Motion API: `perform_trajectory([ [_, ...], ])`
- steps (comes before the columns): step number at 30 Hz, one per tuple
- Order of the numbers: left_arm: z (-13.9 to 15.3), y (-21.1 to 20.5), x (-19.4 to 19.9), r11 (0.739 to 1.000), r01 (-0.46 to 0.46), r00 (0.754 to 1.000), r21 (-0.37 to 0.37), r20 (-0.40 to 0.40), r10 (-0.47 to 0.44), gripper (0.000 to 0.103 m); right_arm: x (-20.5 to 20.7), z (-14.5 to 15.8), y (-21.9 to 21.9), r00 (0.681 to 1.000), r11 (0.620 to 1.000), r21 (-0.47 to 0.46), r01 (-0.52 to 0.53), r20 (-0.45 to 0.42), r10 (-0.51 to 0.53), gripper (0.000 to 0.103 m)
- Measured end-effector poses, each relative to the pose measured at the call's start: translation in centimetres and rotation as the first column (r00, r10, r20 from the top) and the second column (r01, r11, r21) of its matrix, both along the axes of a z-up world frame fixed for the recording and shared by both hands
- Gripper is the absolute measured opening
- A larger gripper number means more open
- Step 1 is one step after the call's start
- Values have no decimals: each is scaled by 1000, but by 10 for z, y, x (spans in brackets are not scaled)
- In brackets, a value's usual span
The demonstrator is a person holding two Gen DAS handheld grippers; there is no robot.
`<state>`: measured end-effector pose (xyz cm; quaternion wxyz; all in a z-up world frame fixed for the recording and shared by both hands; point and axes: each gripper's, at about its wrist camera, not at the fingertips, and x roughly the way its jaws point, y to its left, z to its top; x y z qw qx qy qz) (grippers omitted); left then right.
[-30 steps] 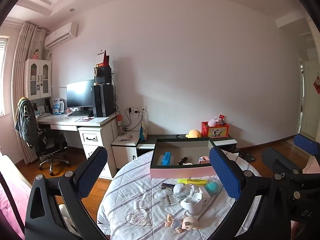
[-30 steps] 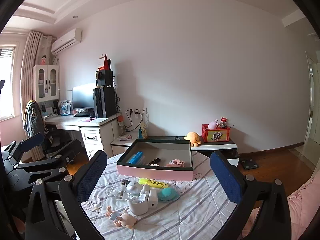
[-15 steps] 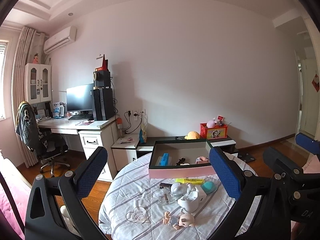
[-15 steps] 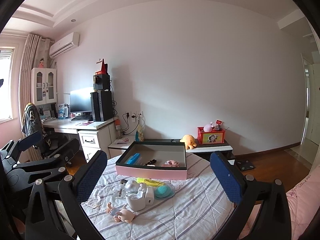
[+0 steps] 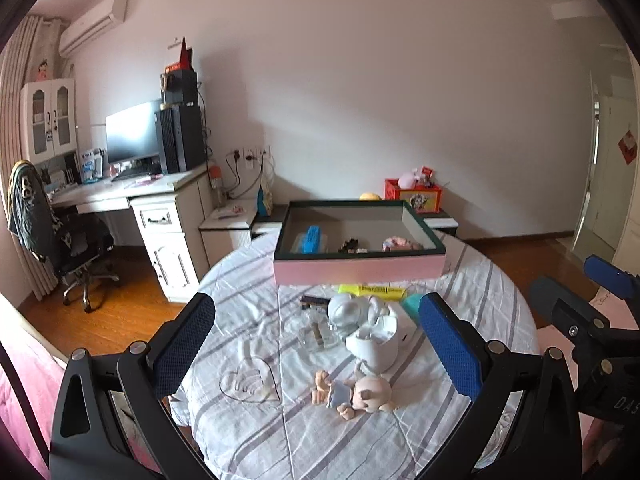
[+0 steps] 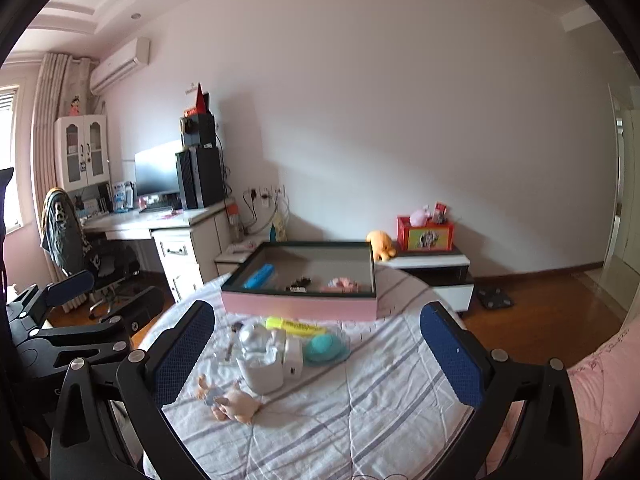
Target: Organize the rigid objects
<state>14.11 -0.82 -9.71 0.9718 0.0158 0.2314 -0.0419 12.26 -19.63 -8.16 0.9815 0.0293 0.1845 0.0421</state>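
— Counting what sits on the round table (image 5: 472, 292): how many loose things does each view show?

— One doll (image 5: 354, 394) lies nearest the cameras on the striped cloth. Behind it stands one white cup-like holder (image 5: 376, 346), touching one silver toy figure (image 5: 346, 310). One clear plastic case (image 5: 316, 334) lies just left of them, one small dark box (image 5: 314, 302) behind it, one yellow highlighter (image 5: 370, 290) along the front of the box, and one teal round thing (image 5: 412, 302) on the right. The right wrist view also shows one white charger block (image 6: 292, 356) beside the holder.

— And the box?

— One shallow box (image 5: 360, 270), pink outside with a dark rim, stands at the far side of the table. Three things lie inside: one blue brick-like piece (image 5: 312, 240) at the left, one small dark item (image 5: 352, 245) in the middle, one pink item (image 5: 400, 244) at the right. What the dark and pink ones are cannot be told.

— The two grippers?

— The left gripper (image 5: 316, 344) hangs above the near side of the table, its two blue-padded fingers (image 5: 182, 348) spread wide with nothing between them but the view of the doll and holder below. The right gripper (image 6: 316, 348) hangs likewise, fingers wide apart and empty. Each shows at the edge of the other's view; neither touches anything.

— Anything beyond the table?

— One desk (image 6: 160, 220) with one monitor (image 6: 156, 168), one office chair (image 6: 100, 264), and one low cabinet (image 6: 432, 260) carrying one red box (image 6: 424, 234) and one yellow plush toy (image 6: 380, 242).
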Motion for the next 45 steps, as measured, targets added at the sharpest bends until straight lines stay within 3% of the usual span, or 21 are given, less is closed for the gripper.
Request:
perform_trajectory([
  [6, -62, -12, 22, 1000, 24, 984, 8, -175, -23, 103, 30, -57, -12, 986, 1000, 30, 5, -164, 0, 103],
  [12, -95, -9, 33, 1000, 6, 966, 16, -258, -2, 103, 46, -103, -23, 957, 998, 57, 7, -291, 10, 103],
  [16, -110, -10, 39, 998, 37, 949, -45, -313, -49, 103, 53, -121, -27, 942, 998, 63, 10, -336, 12, 103],
  [22, -129, -25, 53, 998, 54, 932, -24, -358, -59, 103, 60, -128, -32, 934, 998, 67, 21, -358, 4, 103],
  [26, -133, -21, 63, 998, 44, 932, -55, -358, -61, 102, 66, -131, -32, 928, 998, 58, 24, -372, 0, 103],
  [28, -133, -18, 66, 996, 59, 932, -71, -354, -80, 94, 70, -133, -32, 926, 998, 54, 25, -378, -3, 103],
  [29, -132, -17, 67, 995, 70, 933, -72, -347, -91, 82, 74, -133, -31, 924, 999, 48, 25, -383, -5, 103],
  [34, -130, -9, 70, 993, 96, 932, -71, -343, -115, 82, 94, -137, -23, 912, 1000, 19, 18, -411, -8, 103],
  [41, -122, 17, 70, 998, 53, 945, -35, -321, -61, 82, 128, -140, -6, 898, 1000, -21, -5, -439, -5, 103],
  [45, -121, 31, 77, 999, 29, 949, -29, -314, -36, 82, 143, -139, 2, 889, 1000, 9, -28, -457, 29, 103],
])
